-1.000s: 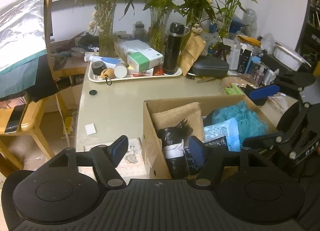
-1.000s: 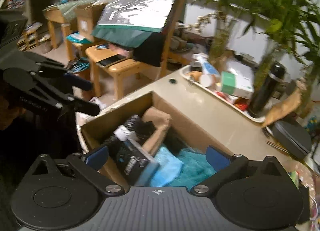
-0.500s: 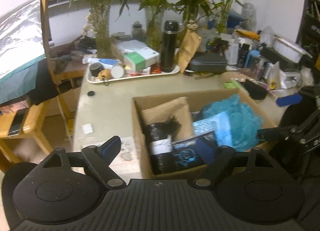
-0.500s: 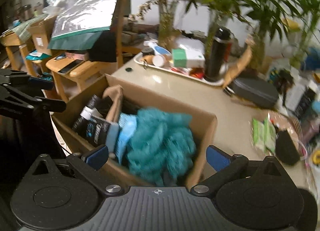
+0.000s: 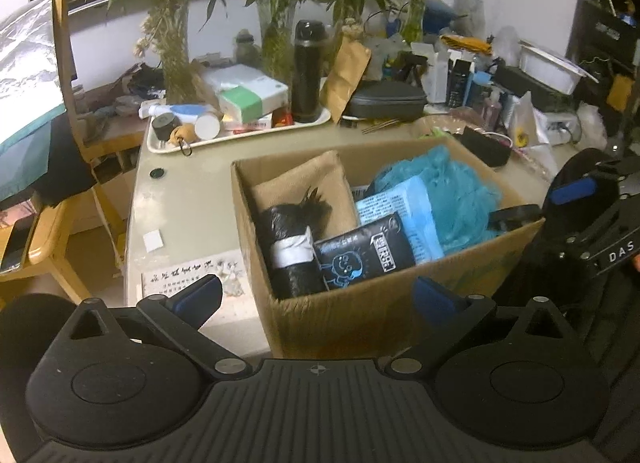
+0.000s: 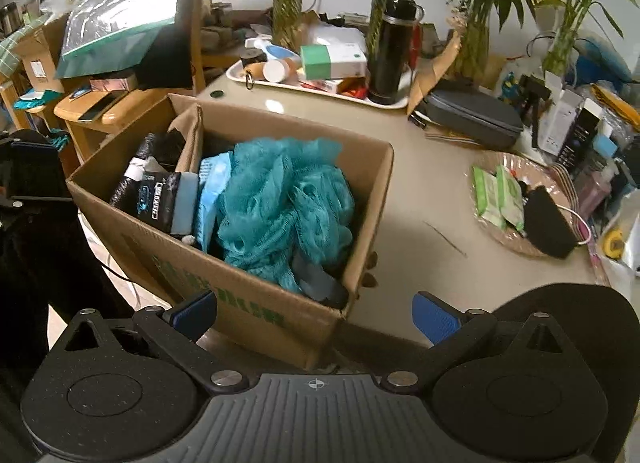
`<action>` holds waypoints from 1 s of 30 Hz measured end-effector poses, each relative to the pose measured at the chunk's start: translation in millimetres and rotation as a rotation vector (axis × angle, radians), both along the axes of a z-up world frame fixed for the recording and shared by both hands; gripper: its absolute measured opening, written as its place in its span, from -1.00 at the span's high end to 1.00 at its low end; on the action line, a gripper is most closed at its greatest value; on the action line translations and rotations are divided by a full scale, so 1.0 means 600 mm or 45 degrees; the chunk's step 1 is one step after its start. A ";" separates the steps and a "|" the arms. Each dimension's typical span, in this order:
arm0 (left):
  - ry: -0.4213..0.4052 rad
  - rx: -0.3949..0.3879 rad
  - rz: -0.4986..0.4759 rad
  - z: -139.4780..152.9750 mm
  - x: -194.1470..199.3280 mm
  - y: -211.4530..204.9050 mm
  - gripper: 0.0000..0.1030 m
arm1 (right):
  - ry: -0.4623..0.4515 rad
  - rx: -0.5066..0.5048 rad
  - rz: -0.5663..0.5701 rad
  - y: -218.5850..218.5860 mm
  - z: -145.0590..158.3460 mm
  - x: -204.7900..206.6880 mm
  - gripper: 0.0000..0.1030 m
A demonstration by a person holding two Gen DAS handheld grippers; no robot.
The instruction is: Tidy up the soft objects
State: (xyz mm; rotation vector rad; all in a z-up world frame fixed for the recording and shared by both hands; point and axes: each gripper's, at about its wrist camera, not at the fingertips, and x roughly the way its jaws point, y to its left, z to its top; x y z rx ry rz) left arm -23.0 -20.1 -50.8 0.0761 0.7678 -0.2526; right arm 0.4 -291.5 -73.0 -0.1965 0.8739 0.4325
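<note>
The left tool (image 5: 318, 295) has just been spreading its jaws, nothing between them now, and the black packet (image 5: 364, 251) it hung over a second ago lies in the cardboard box (image 5: 360, 315). The right tool (image 6: 314, 313) has swung round to the box's near corner, jaws wide and empty. Inside the box, the black packet leans against a black roll (image 5: 290, 247) at the left, a tan pouch (image 5: 304, 187) behind them, a light blue pack (image 5: 404, 207) alongside, and the teal mesh sponge (image 6: 280, 207) fills the right end. Behind the box, on the table (image 6: 420, 199), stands a white tray (image 5: 236, 135).
</note>
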 end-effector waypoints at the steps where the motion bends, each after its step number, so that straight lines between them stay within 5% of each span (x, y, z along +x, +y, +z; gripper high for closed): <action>1: 0.001 0.006 0.003 -0.001 -0.001 0.000 -1.00 | 0.001 -0.003 -0.005 -0.001 -0.001 0.000 -1.00; 9: 0.039 0.077 0.030 -0.008 -0.001 -0.002 -1.00 | -0.009 -0.007 -0.008 0.002 -0.001 0.000 -1.00; 30: 0.062 0.052 0.059 -0.005 0.005 0.006 -1.00 | -0.018 0.011 -0.043 -0.005 0.000 0.003 -1.00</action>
